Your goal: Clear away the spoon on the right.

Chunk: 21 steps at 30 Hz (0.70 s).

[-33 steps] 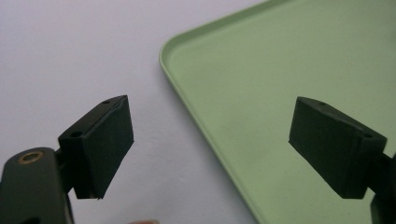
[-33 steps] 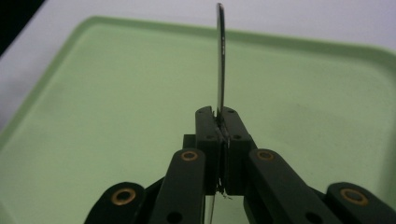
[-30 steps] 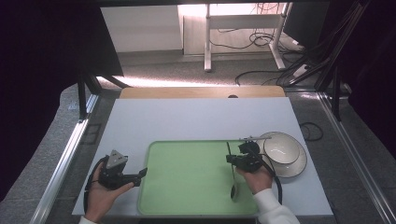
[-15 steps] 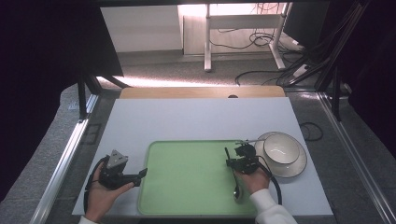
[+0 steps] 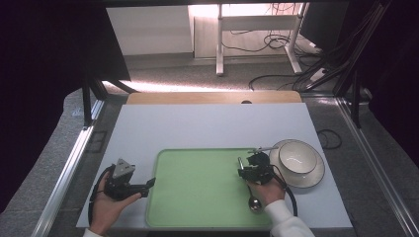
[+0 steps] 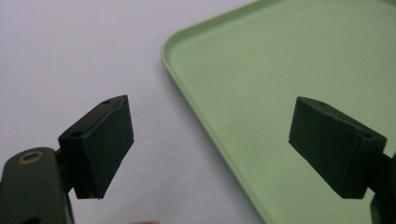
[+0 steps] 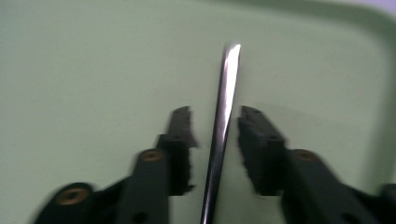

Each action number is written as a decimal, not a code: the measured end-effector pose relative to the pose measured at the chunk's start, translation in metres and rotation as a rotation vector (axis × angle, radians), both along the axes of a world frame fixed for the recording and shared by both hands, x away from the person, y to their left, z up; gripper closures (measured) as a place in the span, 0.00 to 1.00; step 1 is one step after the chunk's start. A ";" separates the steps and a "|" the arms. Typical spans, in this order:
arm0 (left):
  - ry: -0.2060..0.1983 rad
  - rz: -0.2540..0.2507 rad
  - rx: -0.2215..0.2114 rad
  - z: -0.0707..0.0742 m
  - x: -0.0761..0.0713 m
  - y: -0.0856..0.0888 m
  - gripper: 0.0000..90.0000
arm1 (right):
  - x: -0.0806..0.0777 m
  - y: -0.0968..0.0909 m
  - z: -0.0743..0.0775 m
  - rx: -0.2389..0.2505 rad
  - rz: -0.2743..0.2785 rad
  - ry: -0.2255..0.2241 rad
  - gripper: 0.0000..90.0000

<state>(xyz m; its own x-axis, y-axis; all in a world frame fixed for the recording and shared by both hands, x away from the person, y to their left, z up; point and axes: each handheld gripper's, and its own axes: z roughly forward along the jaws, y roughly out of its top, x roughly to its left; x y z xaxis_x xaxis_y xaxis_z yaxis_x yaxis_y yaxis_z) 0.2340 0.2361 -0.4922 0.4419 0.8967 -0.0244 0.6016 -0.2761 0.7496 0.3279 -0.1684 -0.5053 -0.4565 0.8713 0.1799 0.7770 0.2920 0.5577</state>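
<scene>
- High view: your right gripper (image 5: 247, 165) hung over the green tray (image 5: 197, 182) beside the white bowl (image 5: 297, 158) — the spoon (image 5: 254, 201) lay on the tray under your hand.
- Left gripper view: your left gripper (image 6: 210, 149) stood wide open, empty, straddling the tray's edge.
- Right gripper view: jaws apart, spoon handle between them — not clamped.

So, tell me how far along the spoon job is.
Done: the spoon lies on the green tray. In hand: the right gripper has its jaws either side of the handle with gaps showing, so it isn't clamped. The left gripper is open at the tray's edge. The bowl sits on its plate off the tray.
</scene>
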 end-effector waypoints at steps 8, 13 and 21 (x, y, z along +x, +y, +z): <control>0.002 -0.003 0.006 0.000 0.001 0.001 0.15 | -0.005 0.000 0.012 -0.034 0.012 -0.108 0.43; -0.008 0.003 -0.001 0.000 0.000 0.002 0.15 | -0.008 -0.006 0.023 0.018 0.055 -0.177 0.41; -0.015 0.005 0.001 0.001 0.000 0.003 0.15 | -0.012 -0.018 0.046 0.116 0.183 -0.252 0.40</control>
